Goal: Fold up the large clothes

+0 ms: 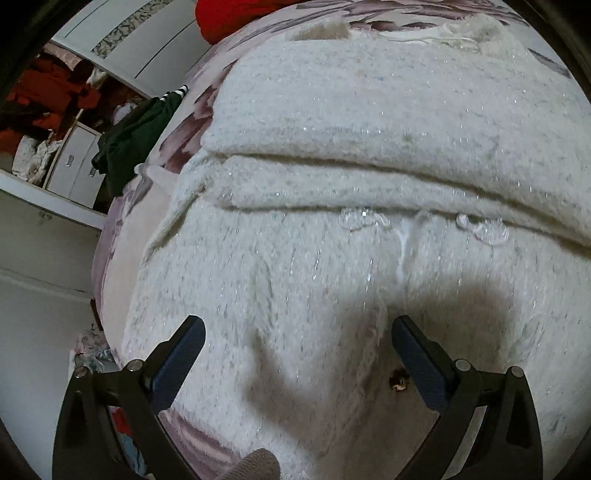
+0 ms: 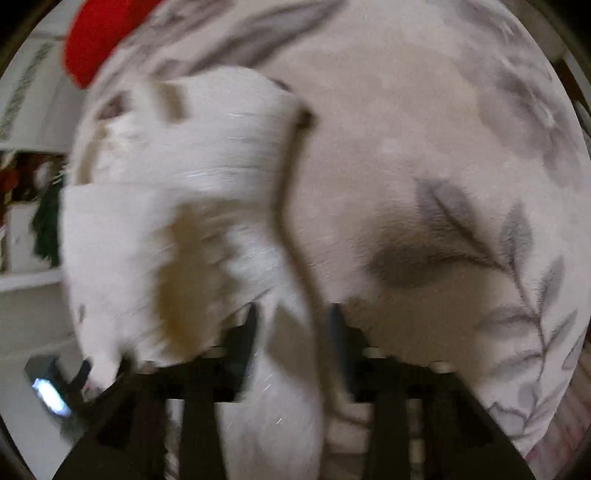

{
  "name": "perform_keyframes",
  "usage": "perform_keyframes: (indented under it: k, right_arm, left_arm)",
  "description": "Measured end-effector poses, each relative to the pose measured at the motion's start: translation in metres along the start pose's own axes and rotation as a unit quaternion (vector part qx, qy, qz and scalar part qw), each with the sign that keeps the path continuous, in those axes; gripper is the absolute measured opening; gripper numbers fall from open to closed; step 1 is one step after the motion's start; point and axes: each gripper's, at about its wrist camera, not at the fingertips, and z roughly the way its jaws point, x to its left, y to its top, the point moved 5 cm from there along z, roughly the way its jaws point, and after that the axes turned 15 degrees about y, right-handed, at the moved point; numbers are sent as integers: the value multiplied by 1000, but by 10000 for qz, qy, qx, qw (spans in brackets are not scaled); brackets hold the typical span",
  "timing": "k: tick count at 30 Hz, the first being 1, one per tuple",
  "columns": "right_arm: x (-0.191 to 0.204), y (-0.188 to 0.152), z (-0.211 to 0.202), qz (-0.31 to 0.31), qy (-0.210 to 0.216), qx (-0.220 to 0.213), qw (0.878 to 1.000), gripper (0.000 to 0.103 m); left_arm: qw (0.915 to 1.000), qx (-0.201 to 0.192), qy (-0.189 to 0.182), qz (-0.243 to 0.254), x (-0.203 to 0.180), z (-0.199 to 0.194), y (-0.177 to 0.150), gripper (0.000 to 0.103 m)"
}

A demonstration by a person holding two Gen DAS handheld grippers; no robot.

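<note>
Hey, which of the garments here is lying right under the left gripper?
The fuzzy white sweater, spread on the bed beneath the open left gripper. The dark green garment and the red one lie farther off.

floral bedspread (image 2: 424, 129), red cushion (image 2: 96, 40), drawers (image 1: 75, 166)

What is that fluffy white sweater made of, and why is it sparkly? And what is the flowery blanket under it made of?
The white sweater looks like a fuzzy knit yarn, maybe wool or acrylic: the surface is hairy and ribbed. Thin shiny threads woven through it catch the light, which gives the sparkle. The flowery blanket looks like soft, short-piled plush or fleece with a matte printed leaf pattern, though blur leaves that unsure.
</note>
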Motion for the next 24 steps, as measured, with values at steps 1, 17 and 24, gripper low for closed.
perform_keyframes:
  k: [1,17,24]
  right_arm:
    - [-4,-2,9,-147,-157,186,9996,62]
    - [1,28,-11,980,2174,-489,9699,58]
    - [59,61,-59,-10,1286,-1298,9832,6]
  left_arm:
    - [10000,2,36,6,-2,0,-1,103]
    - [9993,140,221,-260,2,-6,3,103]
    - [9988,104,241,-410,1,-7,19,103]
